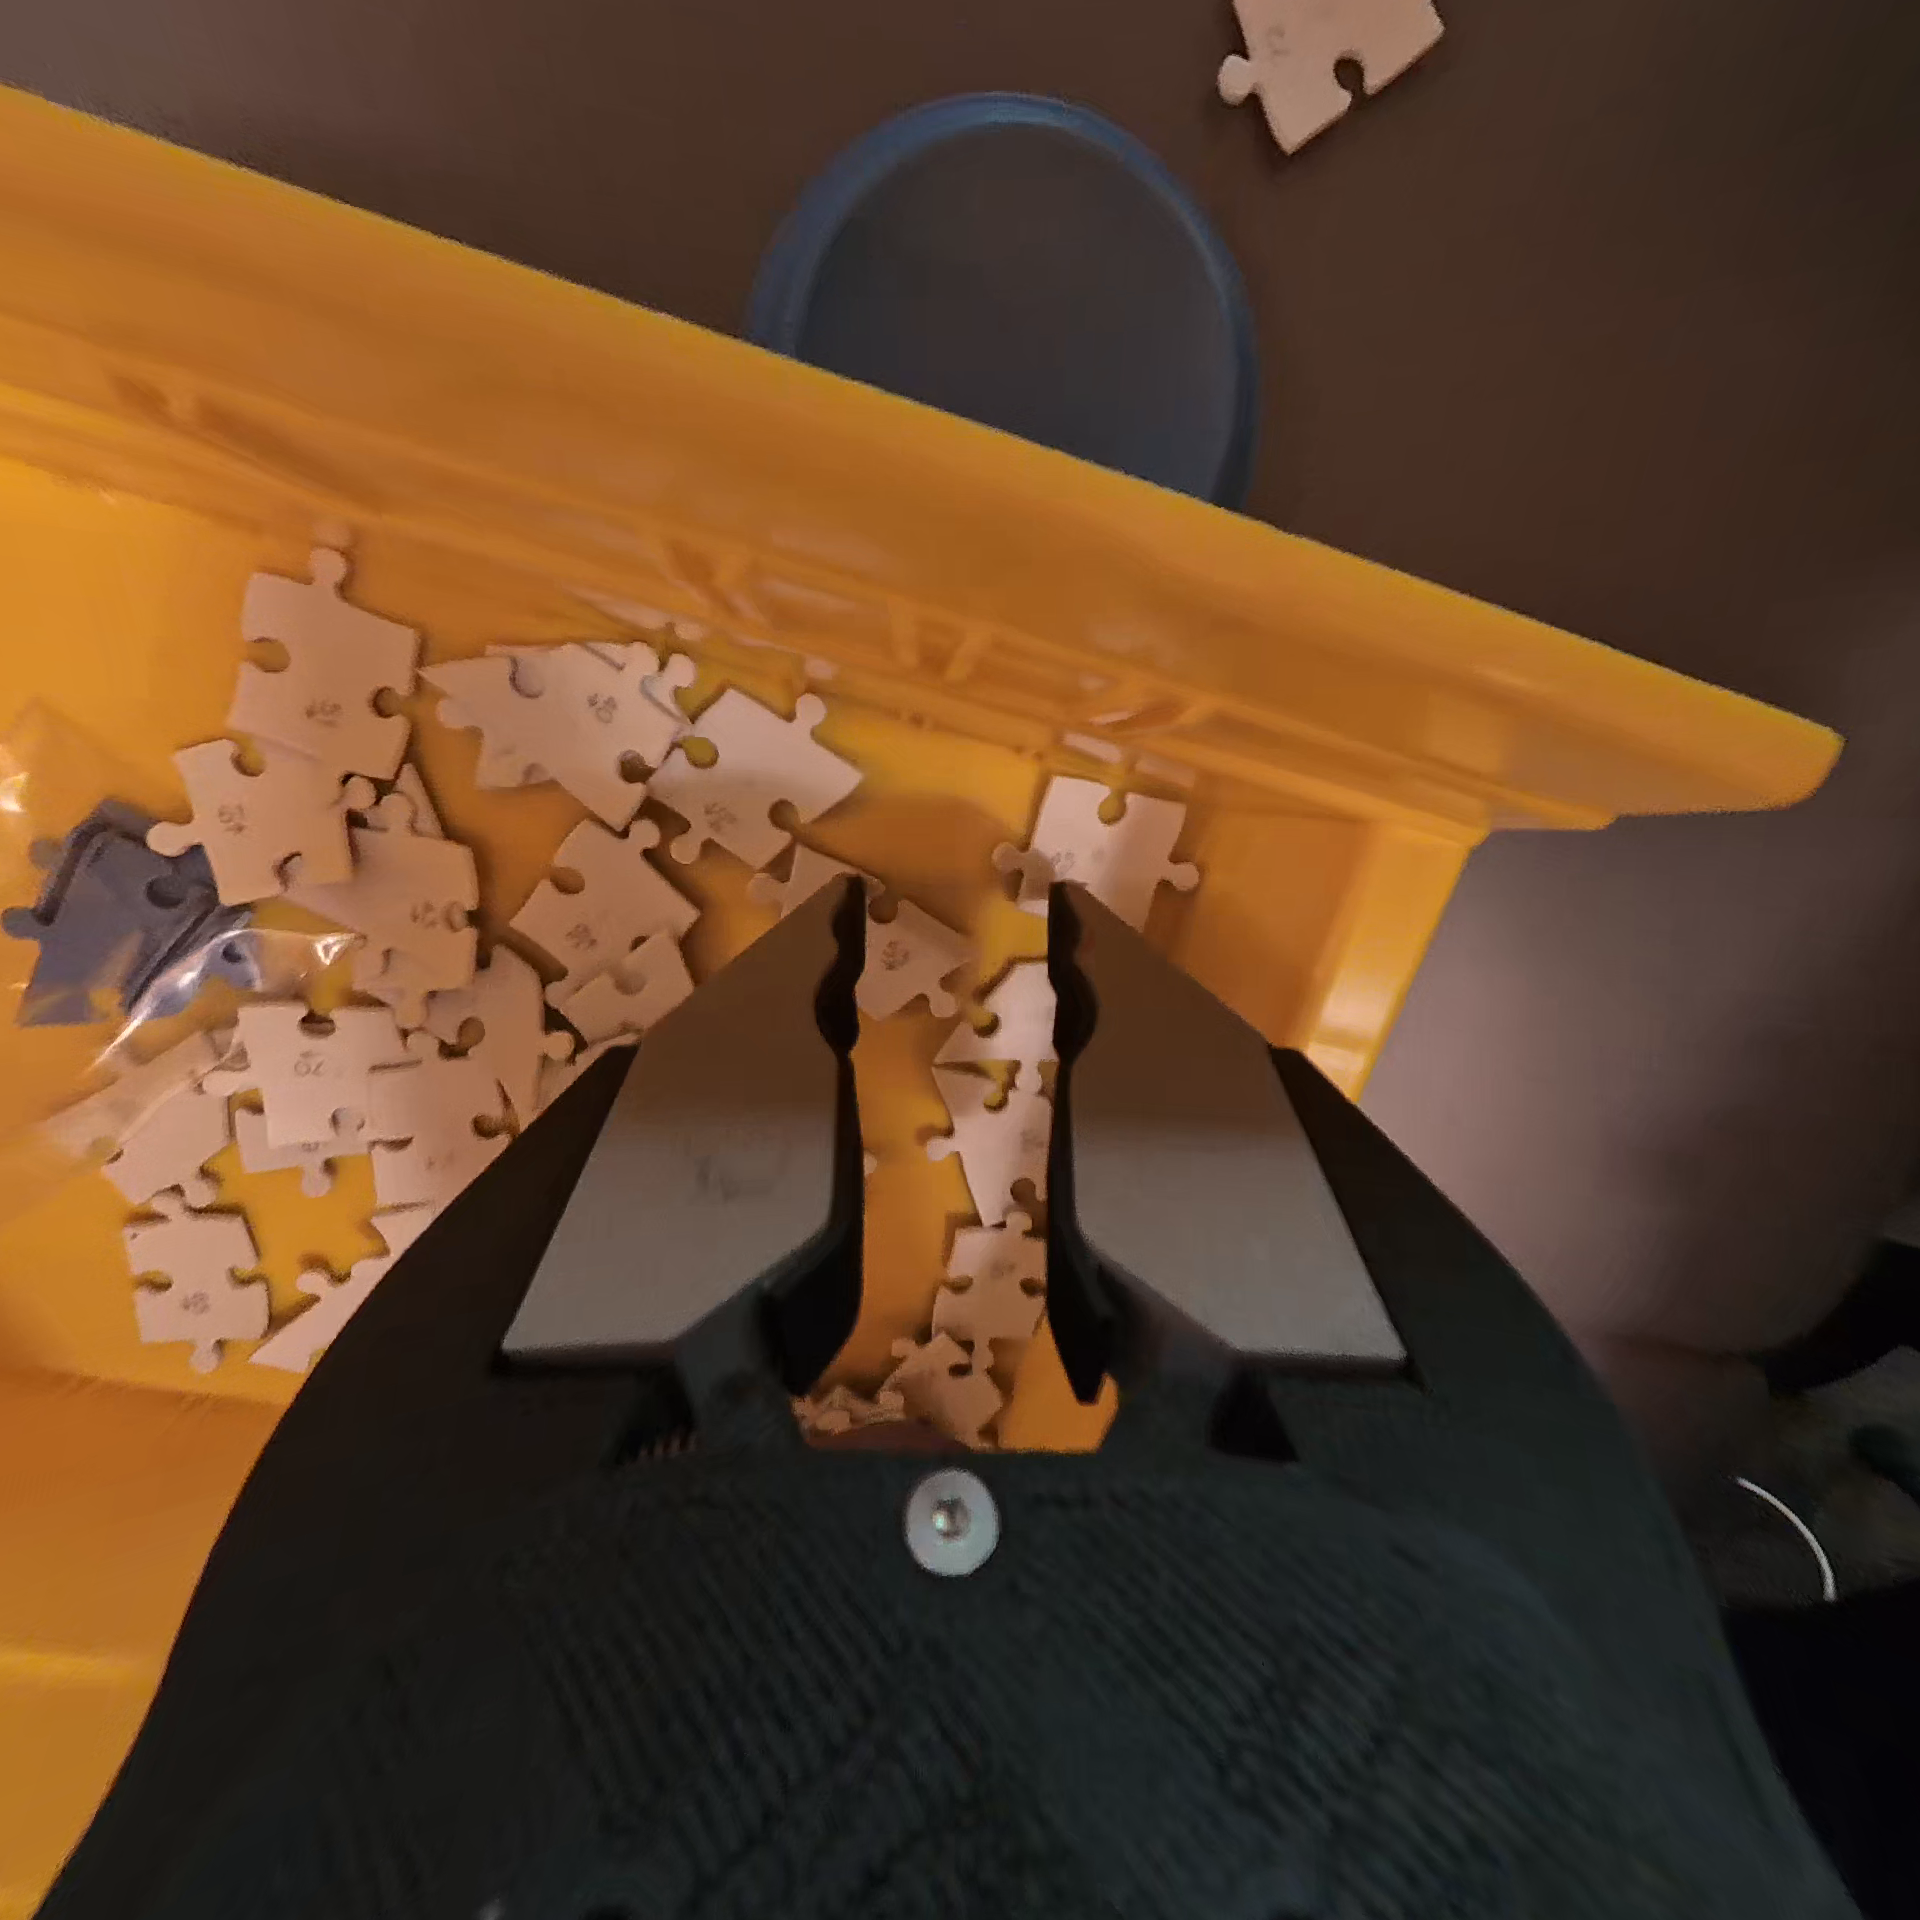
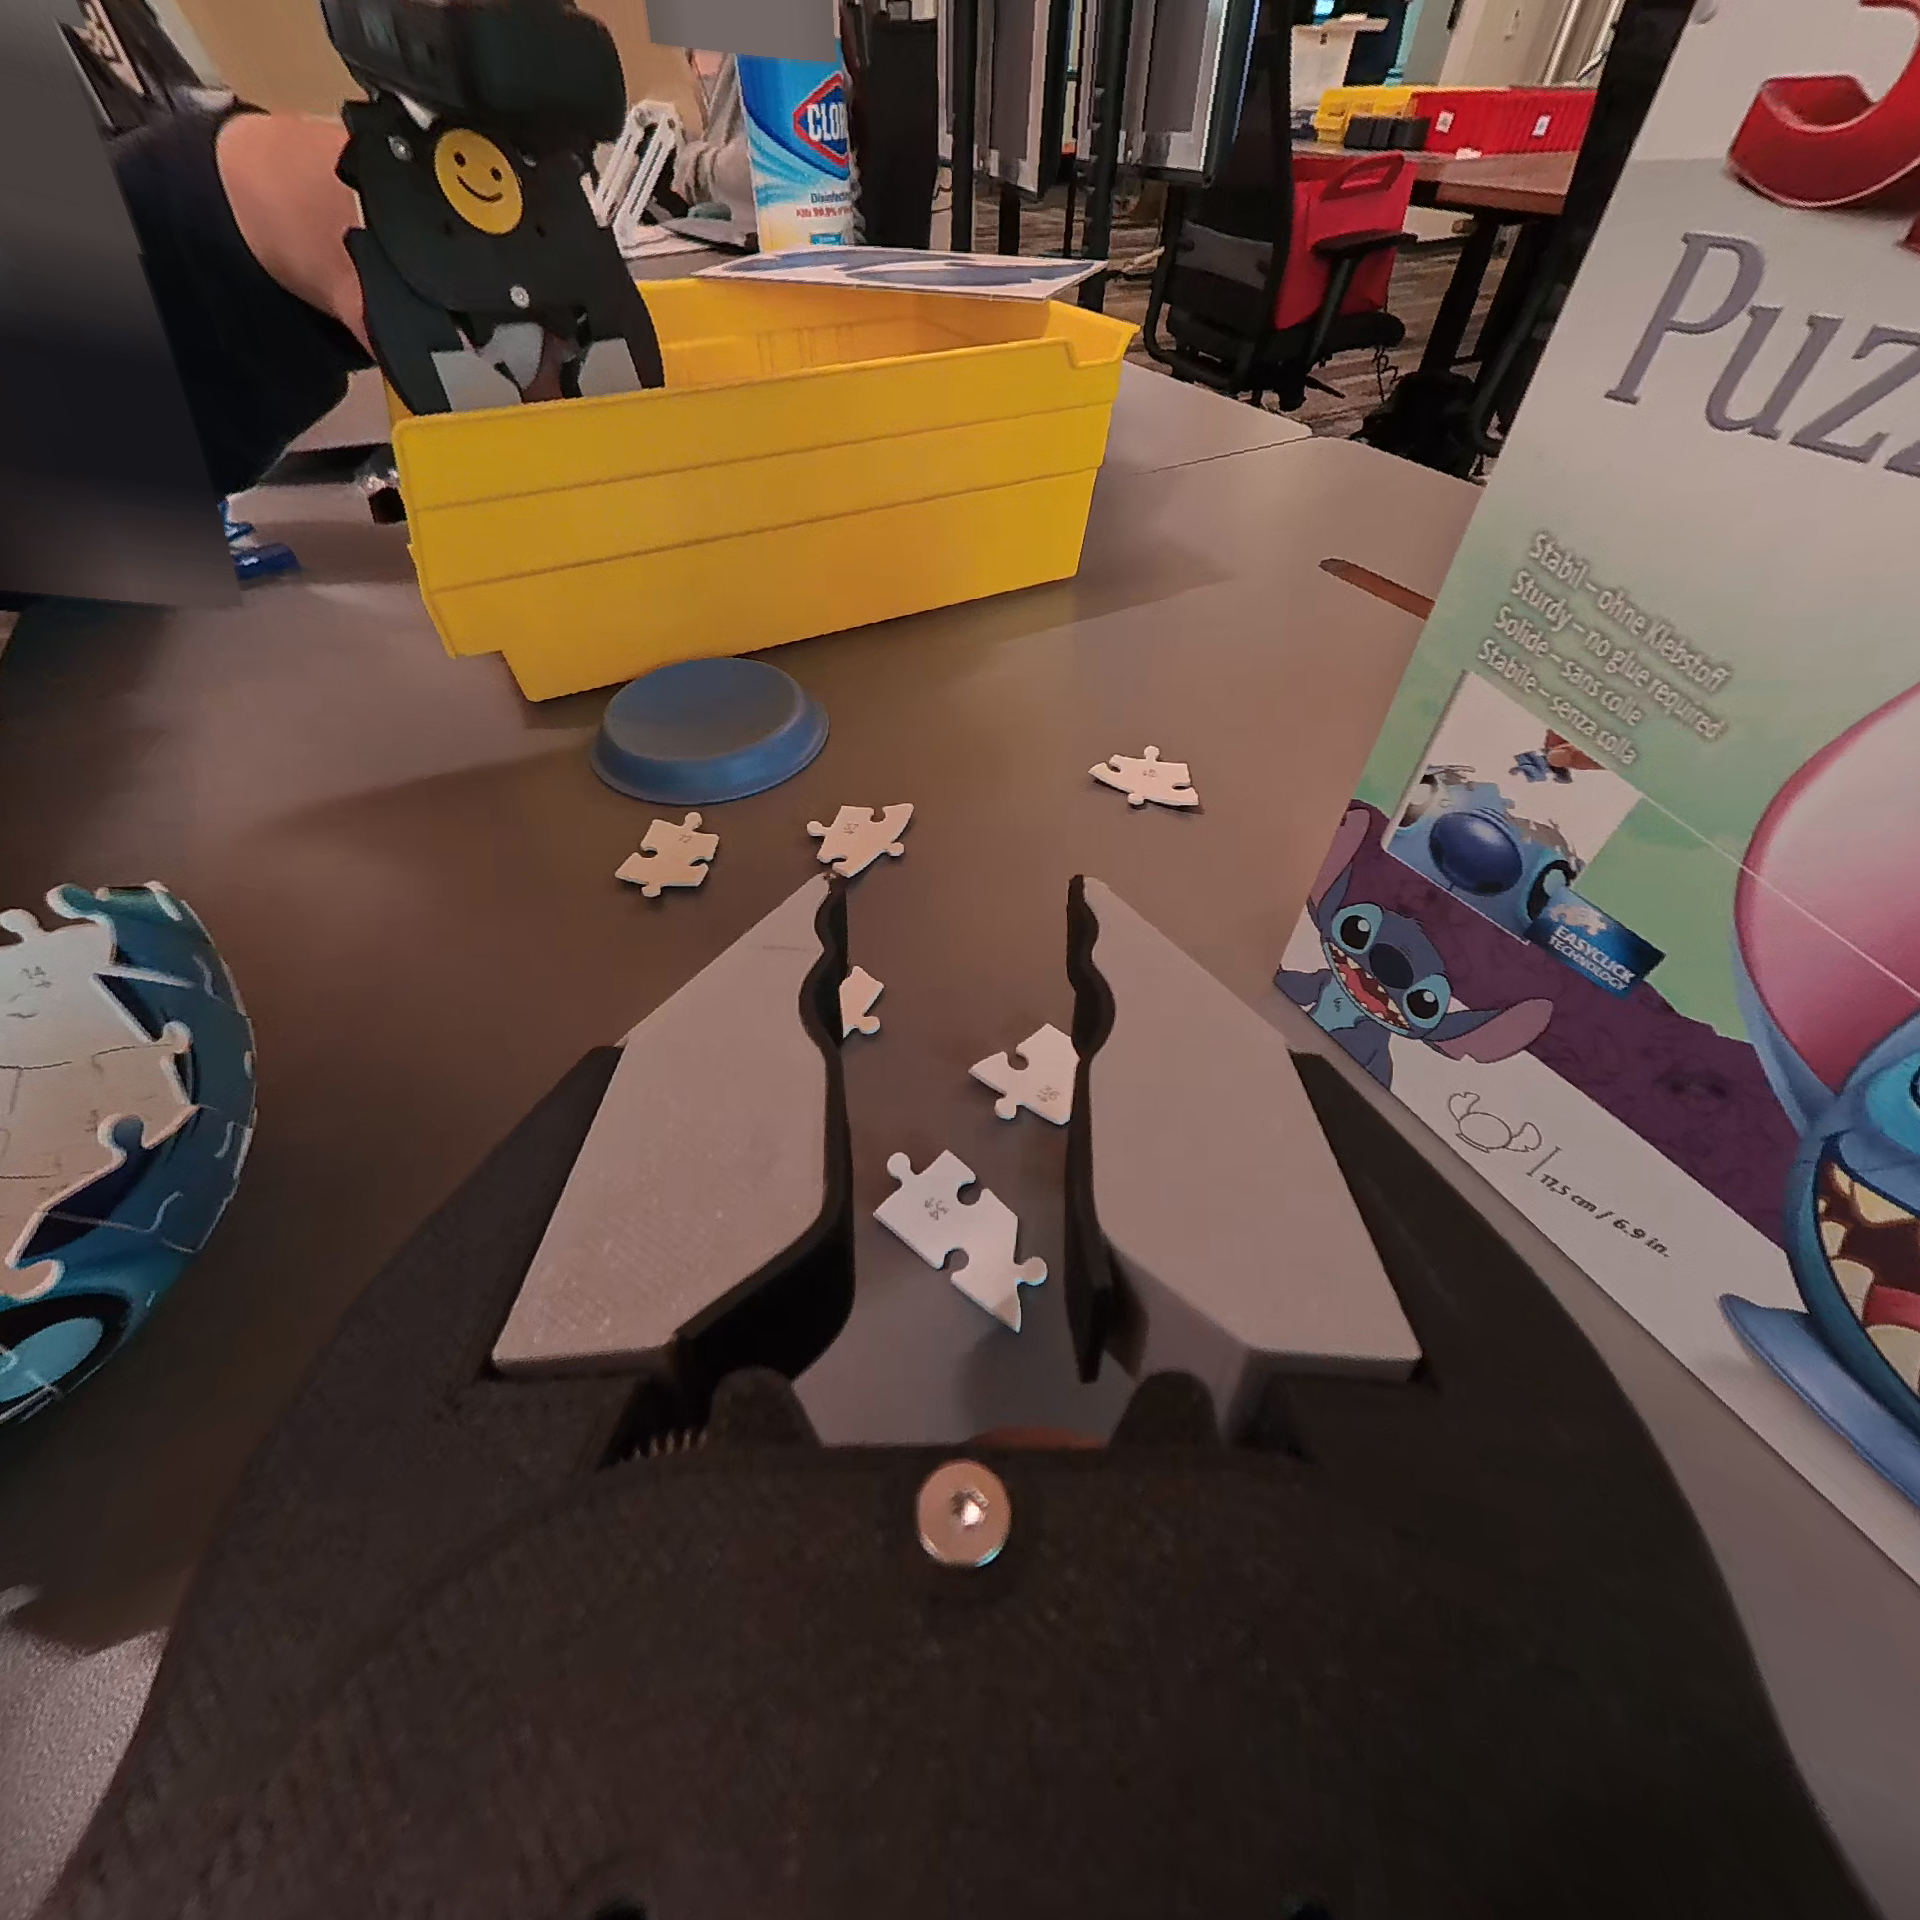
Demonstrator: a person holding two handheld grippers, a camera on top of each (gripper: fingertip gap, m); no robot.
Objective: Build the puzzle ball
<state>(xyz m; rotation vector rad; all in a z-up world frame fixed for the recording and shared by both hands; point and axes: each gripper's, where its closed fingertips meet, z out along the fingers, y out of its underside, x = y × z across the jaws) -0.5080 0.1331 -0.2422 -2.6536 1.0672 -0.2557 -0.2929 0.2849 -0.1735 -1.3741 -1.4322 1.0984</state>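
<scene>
Right hand-held gripper (image 2: 956,894), lower frame: jaws wide, empty, over loose pieces (image 2: 961,1231) on bench (image 2: 416,935). Left hand-held gripper (image 1: 956,899): wide, empty, inside yellow bin (image 1: 935,499).

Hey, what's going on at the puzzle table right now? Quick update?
Left gripper open, empty, over loose pieces in the yellow bin. Right gripper open above table pieces. Half-built ball waiting aside. Nothing in the way.

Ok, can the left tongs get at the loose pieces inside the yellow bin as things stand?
Probably yes. The left tongs are open and already inside the yellow bin, its top uncovered at that end, with the puzzle pieces right ahead. A clear plastic bag lies off to one side, not in the way.
</scene>
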